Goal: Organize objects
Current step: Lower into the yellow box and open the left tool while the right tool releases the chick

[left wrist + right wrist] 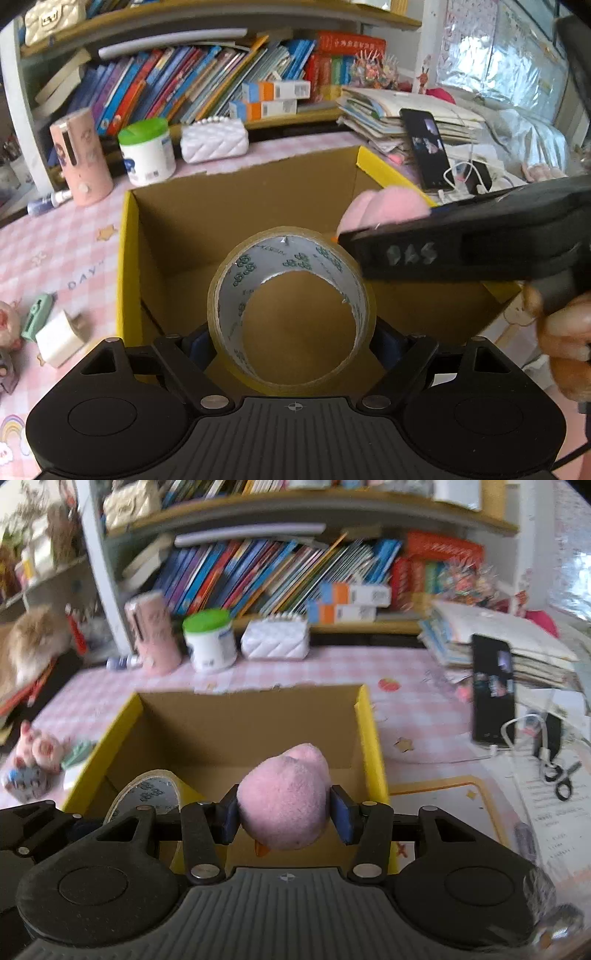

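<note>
My left gripper [291,345] is shut on a roll of clear packing tape [229,295] and holds it over the open yellow cardboard box [127,258]. My right gripper [283,814] is shut on a pink plush toy [284,797] with an orange beak, also over the box [373,738]. In the left wrist view the right gripper's black body [461,243] crosses from the right with the pink plush [384,208] at its tip. The tape roll [147,790] shows at lower left in the right wrist view.
On the pink checked tablecloth [55,240] stand a pink cylinder [81,155], a green-lidded tub [147,151] and a white quilted purse [214,138]. A phone [426,147], cables and a paper stack lie right. A white charger [59,341] and small toys lie left. Bookshelf behind.
</note>
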A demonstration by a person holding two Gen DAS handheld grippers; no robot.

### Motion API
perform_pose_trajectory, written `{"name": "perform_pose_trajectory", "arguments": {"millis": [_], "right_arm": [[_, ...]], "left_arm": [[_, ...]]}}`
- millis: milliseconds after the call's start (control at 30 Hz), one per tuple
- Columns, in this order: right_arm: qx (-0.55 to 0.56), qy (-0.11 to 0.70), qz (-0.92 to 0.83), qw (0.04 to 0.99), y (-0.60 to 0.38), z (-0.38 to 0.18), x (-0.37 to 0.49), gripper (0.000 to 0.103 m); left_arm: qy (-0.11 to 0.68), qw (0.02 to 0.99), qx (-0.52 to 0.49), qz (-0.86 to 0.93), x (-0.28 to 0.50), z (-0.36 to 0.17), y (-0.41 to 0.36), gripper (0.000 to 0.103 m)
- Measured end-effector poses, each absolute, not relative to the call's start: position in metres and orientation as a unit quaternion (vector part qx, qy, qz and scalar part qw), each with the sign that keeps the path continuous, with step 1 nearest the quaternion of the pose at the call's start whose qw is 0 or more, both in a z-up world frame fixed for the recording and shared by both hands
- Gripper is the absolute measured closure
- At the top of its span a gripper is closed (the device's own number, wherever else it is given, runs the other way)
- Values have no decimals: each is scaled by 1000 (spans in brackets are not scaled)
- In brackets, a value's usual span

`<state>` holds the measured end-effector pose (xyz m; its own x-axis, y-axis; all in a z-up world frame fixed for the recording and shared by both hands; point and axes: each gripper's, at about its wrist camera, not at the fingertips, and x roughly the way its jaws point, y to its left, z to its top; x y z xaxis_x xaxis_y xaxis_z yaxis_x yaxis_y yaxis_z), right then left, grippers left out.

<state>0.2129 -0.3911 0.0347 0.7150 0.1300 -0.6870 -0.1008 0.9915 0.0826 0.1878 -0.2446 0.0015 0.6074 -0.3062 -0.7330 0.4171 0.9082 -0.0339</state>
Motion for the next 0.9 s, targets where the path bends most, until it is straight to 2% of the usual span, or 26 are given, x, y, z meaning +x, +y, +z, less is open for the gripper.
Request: {"name": "perform_pose_trajectory", "arguments": {"millis": [133, 200, 333, 533, 767, 833, 900], "right_arm": [[2, 404, 87, 910, -385, 18, 227, 56], [-21, 402, 93, 911, -380, 15, 230, 61], [-34, 432, 116, 894, -375, 4, 242, 64], [-29, 434, 118, 893, -376, 2, 239, 64], [10, 368, 93, 925, -386, 33, 215, 57], [17, 342, 78, 936, -389, 43, 203, 55], [21, 313, 60, 948, -393, 52, 188, 46]], "left_arm": [[393, 895, 79, -194, 188, 0, -248, 19], [392, 896, 84, -191, 188, -1, -251, 19], [391, 897, 84, -188, 189, -1, -254, 19], [384, 903, 71, -180, 184, 0, -252, 17], [361, 917, 38, -167, 167, 17, -238, 16], [347, 923, 28, -167, 159, 25, -232, 13], [332, 928, 17, -166, 149, 32, -225, 13]]}}
